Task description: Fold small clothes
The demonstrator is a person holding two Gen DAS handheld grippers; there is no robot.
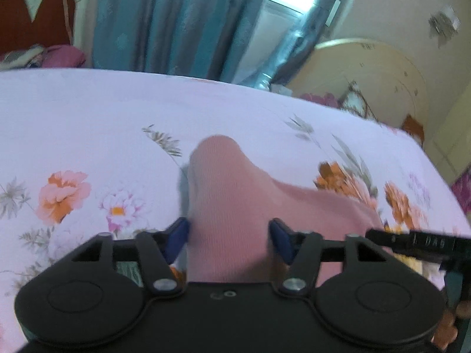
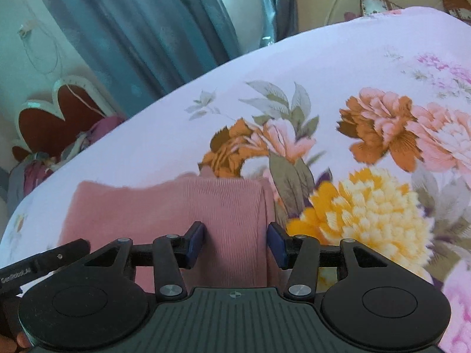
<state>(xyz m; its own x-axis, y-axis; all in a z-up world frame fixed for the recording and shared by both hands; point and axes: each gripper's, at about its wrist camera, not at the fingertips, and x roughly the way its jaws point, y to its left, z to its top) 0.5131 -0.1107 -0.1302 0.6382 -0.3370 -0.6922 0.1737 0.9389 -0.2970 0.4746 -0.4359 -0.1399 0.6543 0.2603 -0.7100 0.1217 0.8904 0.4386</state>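
A small pink ribbed garment (image 1: 229,194) lies on the floral bed sheet (image 1: 88,111). In the left wrist view it bulges up between the blue pads of my left gripper (image 1: 229,238), whose jaws stand apart around the cloth without pinching it. In the right wrist view a folded edge of the same pink garment (image 2: 229,206) runs between the blue pads of my right gripper (image 2: 235,244), also apart with gaps on both sides. The right gripper's body (image 1: 418,241) shows at the right edge of the left wrist view.
The bed sheet (image 2: 323,58) carries large orange, pink and yellow flowers. Teal curtains (image 1: 176,20) and a window hang behind the bed. A red scalloped headboard (image 1: 35,14) and a pile of cloths (image 2: 59,153) sit at the far side.
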